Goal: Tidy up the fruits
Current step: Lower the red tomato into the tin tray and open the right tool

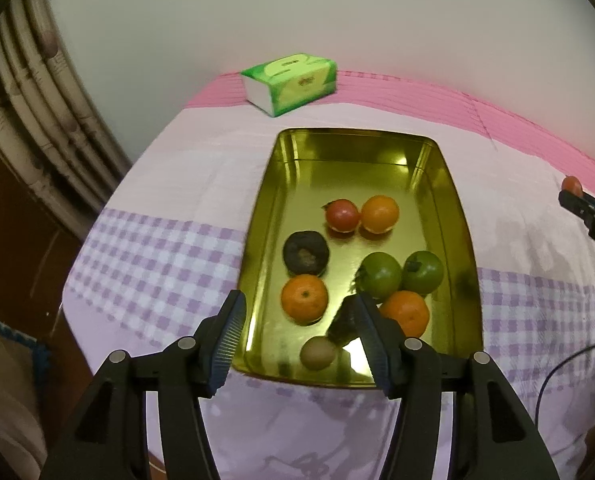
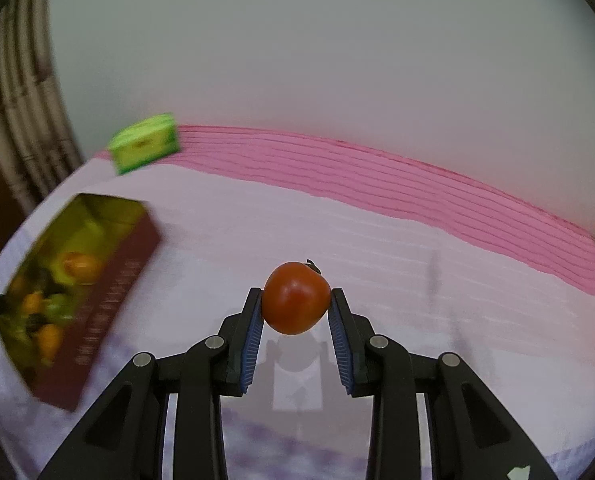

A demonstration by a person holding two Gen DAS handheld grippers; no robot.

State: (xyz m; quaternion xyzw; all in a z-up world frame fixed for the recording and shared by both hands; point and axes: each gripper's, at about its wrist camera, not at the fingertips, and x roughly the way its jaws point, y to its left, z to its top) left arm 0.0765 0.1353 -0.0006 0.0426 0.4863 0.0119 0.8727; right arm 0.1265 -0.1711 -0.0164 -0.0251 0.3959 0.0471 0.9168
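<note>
While my right tool (image 2: 296, 312) clamps a red tomato (image 2: 296, 298) between its two blue pads, held above the cloth-covered surface (image 2: 377, 248), my left tool (image 1: 299, 330) hangs with its jaws spread wide and empty over the near end of the gold tray (image 1: 463, 240). I count in the tray: a red tomato (image 1: 341, 215) touching an orange (image 1: 379, 213) toward the far end; a dark shrivelled fruit (image 1: 306, 254) with a mandarin (image 1: 304, 298) just nearer; two green tomatoes (image 1: 401, 276) side by side, another mandarin (image 1: 407, 312) beside them; a kiwi (image 1: 317, 353) at the near rim. One dark item behind the left tool's right finger I cannot identify. A green tissue pack (image 1: 291, 82) lies beyond the tray, near the wall. From the right wrist view, the tray appears blurred at far left.
</note>
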